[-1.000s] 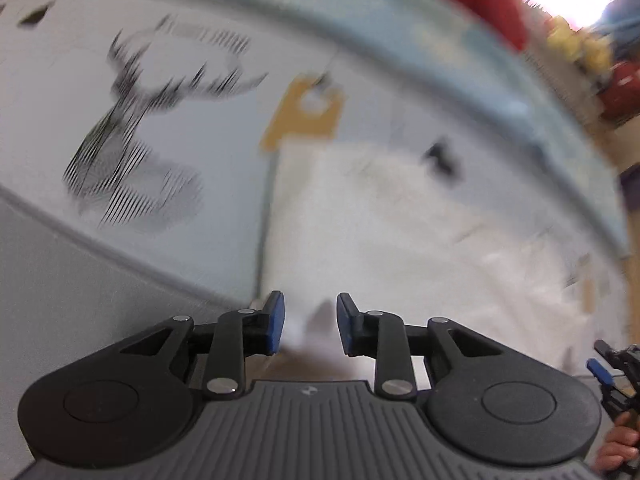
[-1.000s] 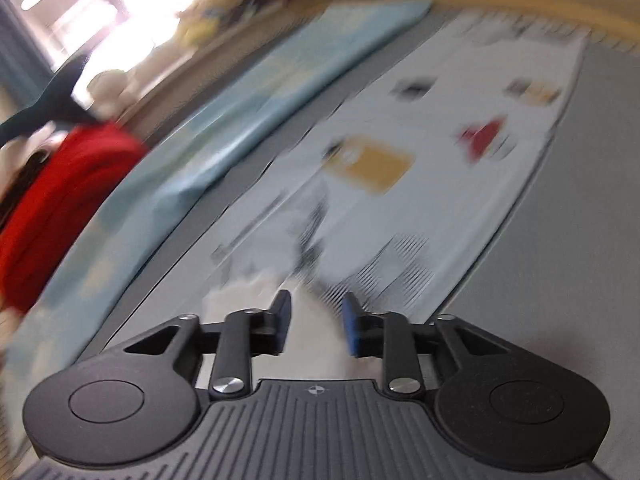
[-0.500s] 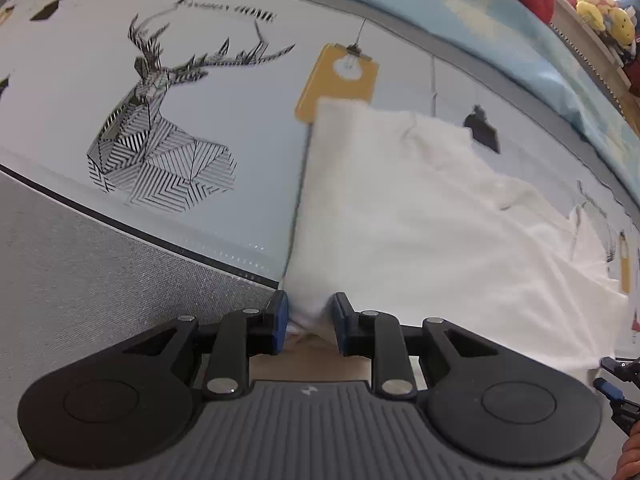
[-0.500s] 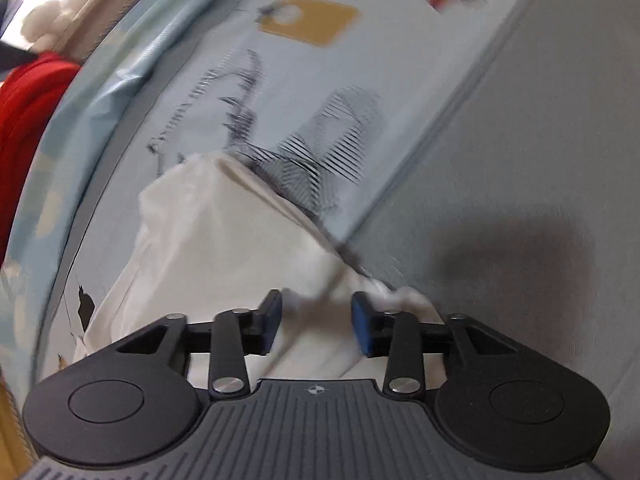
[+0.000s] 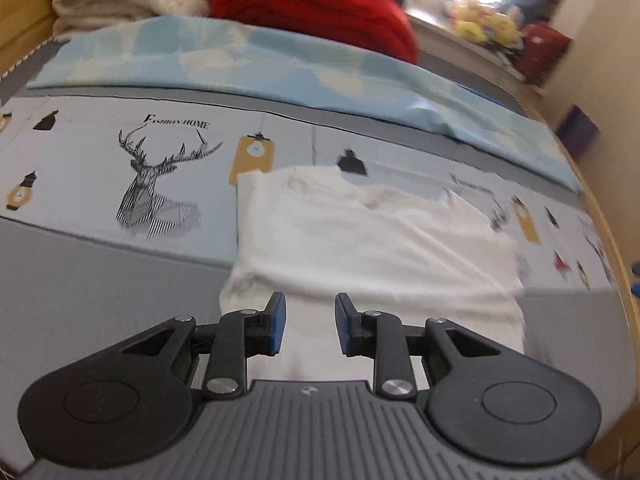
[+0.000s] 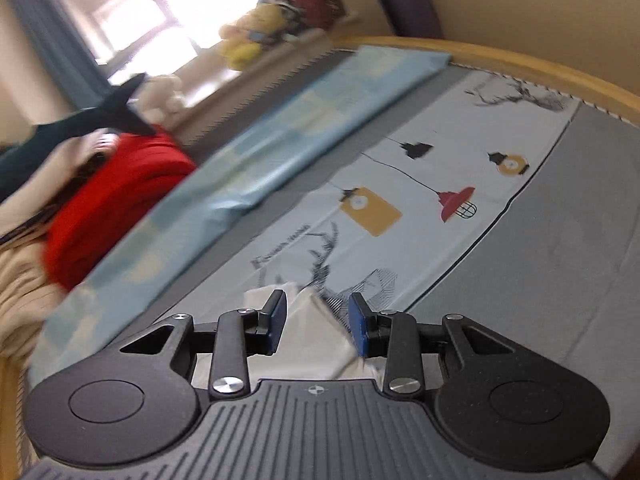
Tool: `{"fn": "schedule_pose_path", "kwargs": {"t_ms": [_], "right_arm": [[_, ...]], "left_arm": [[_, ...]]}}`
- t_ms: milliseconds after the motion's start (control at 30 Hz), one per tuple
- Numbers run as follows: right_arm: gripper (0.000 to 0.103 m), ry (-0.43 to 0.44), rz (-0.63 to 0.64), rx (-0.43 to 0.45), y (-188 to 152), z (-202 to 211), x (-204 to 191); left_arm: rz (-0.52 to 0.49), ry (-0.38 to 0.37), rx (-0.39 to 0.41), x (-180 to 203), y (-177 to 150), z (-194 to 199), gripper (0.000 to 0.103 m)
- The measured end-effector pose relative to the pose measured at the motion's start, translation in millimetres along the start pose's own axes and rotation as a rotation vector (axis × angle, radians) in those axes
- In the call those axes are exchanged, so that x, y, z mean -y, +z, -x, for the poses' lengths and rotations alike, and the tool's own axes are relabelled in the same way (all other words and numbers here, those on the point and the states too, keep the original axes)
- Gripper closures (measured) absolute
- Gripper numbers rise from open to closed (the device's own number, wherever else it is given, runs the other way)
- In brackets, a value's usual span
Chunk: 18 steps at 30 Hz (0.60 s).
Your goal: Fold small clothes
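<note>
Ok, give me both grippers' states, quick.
Left gripper: open, holding nothing; the white garment lies beyond it.
Right gripper: open, jaws have just been opening; pads clear of the white garment seen between them.

The garment (image 5: pixel 372 240) lies flat on the bed sheet (image 5: pixel 80 168), right of the deer print (image 5: pixel 152 188), with a folded blanket (image 5: pixel 280 68) behind it and pillows (image 5: pixel 312 4) farther back.

Bright daylight, blown-out glare from the overexposed window (image 6: pixel 168 12) at the top of both views, soft even light on the pale printed bedsheet (image 5: pixel 120 152), motion blur towards the edges, strong fisheye curving of the wooden bed frame (image 6: pixel 520 64).
</note>
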State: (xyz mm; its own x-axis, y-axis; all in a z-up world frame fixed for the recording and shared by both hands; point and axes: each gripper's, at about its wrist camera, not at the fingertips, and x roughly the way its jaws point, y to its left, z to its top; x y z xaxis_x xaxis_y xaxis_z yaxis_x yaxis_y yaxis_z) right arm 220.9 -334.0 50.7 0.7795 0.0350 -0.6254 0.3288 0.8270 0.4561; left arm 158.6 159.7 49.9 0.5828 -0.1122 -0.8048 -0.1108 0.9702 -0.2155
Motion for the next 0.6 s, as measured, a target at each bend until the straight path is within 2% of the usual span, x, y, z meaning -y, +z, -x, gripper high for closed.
{"fn": "schedule_pose_path", "kwargs": {"t_ms": [100,200,233,267,300,333,433,533,600], "right_arm": [[0.066,0.048,0.084,-0.005,-20,47,22],[0.066,0.058,0.237,-0.042,-66,75,47],[0.066,0.055,0.297,-0.054,-85,80,55],[0.066,0.031,0.350,-0.079,-107,82,66],[0.066,-0.001,0.369,-0.128,-122,81,74],[0.066,-0.009,0.353,-0.169,-132,81,83],[0.066,0.031,0.315,-0.192,-148,81,104],[0.066,-0.053,0.325,-0.265,-158,62,122],[0.066,-0.045,0.287,-0.300,-160,50,133]], "left_arm": [[-0.042,-0.034,0.039,-4,-57,34,0.071],[-0.042,-0.006,0.103,-22,-120,44,0.071],[-0.025,0.014,0.072,-29,-142,40,0.072],[0.007,0.051,0.000,-33,-156,32,0.073],[0.027,0.059,-0.018,-36,-167,28,0.074],[0.013,0.058,-0.021,-35,-175,26,0.073],[-0.032,0.080,-0.052,-32,-182,19,0.073],[0.004,0.095,-0.101,-44,-187,10,0.072],[0.053,0.104,-0.138,-56,-191,4,0.071]]}}
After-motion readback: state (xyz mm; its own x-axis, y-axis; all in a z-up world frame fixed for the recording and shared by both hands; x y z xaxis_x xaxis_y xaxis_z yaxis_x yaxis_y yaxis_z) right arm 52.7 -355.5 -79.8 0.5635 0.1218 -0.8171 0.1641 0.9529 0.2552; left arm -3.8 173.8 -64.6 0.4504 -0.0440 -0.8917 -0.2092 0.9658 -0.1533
